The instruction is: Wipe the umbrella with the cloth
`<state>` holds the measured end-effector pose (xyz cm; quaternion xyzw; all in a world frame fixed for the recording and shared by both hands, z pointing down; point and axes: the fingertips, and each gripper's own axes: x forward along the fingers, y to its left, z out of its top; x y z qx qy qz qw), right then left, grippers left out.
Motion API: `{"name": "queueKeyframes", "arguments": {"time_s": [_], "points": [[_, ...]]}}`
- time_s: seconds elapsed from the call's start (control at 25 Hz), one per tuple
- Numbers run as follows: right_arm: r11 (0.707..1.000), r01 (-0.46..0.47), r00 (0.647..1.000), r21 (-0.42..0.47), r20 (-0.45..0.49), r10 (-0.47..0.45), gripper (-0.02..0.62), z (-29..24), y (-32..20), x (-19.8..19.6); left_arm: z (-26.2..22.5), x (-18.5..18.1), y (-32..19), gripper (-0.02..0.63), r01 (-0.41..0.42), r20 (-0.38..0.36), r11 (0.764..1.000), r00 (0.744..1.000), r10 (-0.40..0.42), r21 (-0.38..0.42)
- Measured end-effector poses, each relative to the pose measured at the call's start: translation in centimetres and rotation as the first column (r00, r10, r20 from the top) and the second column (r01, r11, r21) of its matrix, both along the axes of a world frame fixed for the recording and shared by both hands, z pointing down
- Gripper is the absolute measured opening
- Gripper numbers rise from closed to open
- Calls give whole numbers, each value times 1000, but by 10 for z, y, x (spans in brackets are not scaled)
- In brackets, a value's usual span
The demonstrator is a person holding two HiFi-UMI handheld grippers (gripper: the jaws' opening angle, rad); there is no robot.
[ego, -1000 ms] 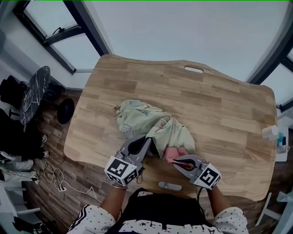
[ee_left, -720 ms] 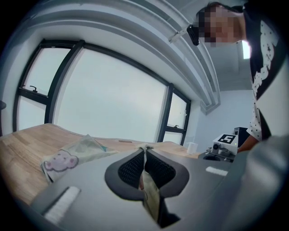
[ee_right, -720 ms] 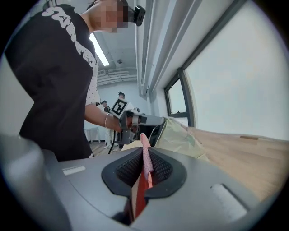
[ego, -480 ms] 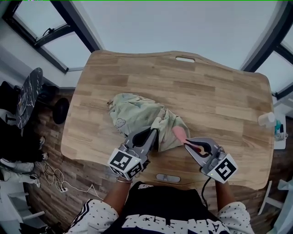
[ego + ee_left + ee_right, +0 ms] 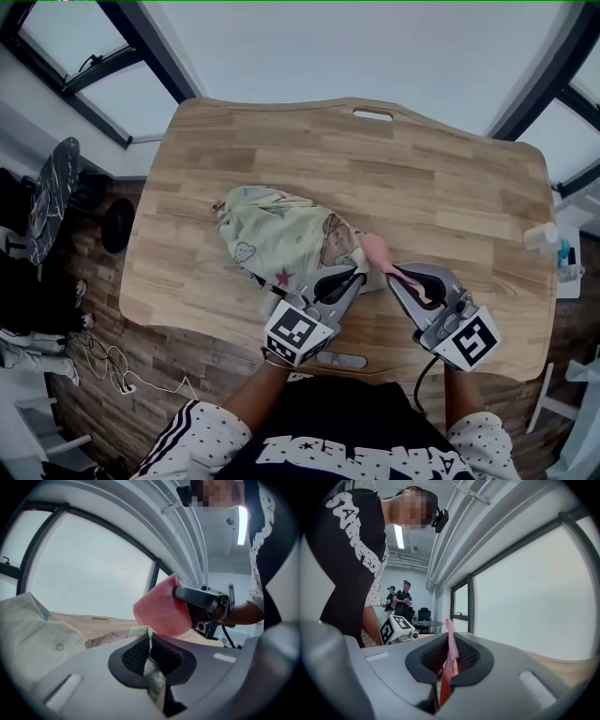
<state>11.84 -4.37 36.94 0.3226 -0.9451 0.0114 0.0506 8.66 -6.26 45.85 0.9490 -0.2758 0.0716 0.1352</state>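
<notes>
Left claw (image 5: 354,277): nearly closed, pinching a fold of pale fabric at the near right end of the umbrella (image 5: 272,234) – probably to pin the canopy and keep it taut for wiping.
Right claw (image 5: 397,274): clamped on the pink cloth (image 5: 376,251), which stands edge-on between its pads. It is held just beside the left claw.
Cloth: juts past the tips over the umbrella's near end. Whether it touches the fabric I cannot tell.
Umbrella: collapsed and crumpled, light green with small printed figures, lying left of the middle and running away to the left.
Bench (image 5: 450,187): pale wood – bare on the right, with a slot at the far edge.
</notes>
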Motion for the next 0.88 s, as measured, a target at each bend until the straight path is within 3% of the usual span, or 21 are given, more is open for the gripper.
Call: {"name": "queueKeyframes", "arguments": {"time_s": [0.36, 0.56, 0.72, 0.88], "points": [[1000, -26, 1000, 15, -9, 26, 25, -11, -1, 6, 35, 32, 7, 42, -73, 81, 996, 994, 76, -49], [999, -33, 999, 5, -20, 33, 25, -8, -4, 6, 38, 37, 11, 165, -97, 82, 991, 991, 104, -89], [998, -57, 998, -2, -7, 57, 26, -9, -11, 6, 32, 45, 29, 296, -182, 68, 979, 980, 188, -90], [998, -67, 998, 6, 13, 67, 25, -12, -17, -1, 15, 34, 31, 308, -154, 17, 987, 988, 155, -56]]}}
